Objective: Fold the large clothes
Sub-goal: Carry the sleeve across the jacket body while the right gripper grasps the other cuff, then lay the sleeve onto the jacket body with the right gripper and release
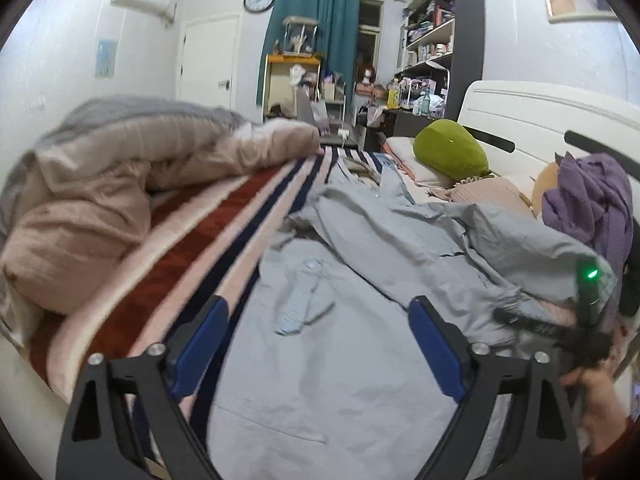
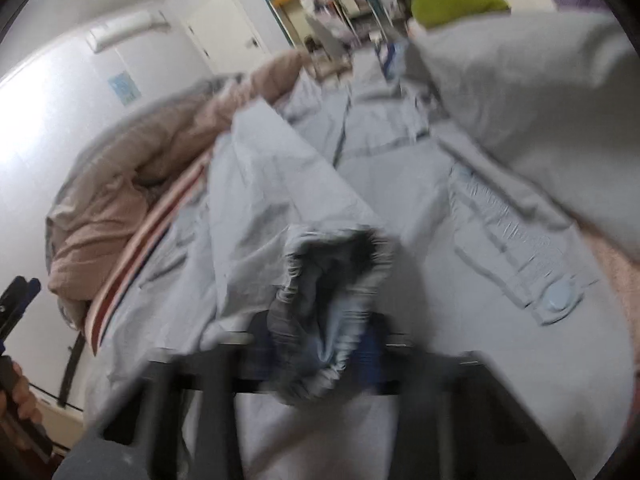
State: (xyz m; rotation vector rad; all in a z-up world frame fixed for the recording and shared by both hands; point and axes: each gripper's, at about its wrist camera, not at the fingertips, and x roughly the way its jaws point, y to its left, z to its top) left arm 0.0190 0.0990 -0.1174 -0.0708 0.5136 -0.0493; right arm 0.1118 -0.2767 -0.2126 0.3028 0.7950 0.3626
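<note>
A large light grey-blue jacket [image 1: 352, 320] lies spread on the striped bed cover [image 1: 192, 232]. My left gripper [image 1: 320, 312] is open, its blue-padded fingers [image 1: 204, 340] hovering just above the jacket's front by a snap pocket flap [image 1: 304, 300]. In the blurred right wrist view my right gripper [image 2: 320, 344] is shut on the jacket's elastic sleeve cuff [image 2: 328, 280], with the sleeve [image 2: 272, 176] running away from it over the jacket body [image 2: 460, 216]. The right gripper also shows at the right edge of the left wrist view [image 1: 588, 304].
A bunched pink and grey duvet [image 1: 104, 184] lies along the bed's left side. A green cushion [image 1: 448, 148], a purple garment [image 1: 588, 200] and the white headboard [image 1: 540, 116] sit at the right. Shelves [image 1: 432, 36] and a curtain [image 1: 312, 40] stand beyond the bed.
</note>
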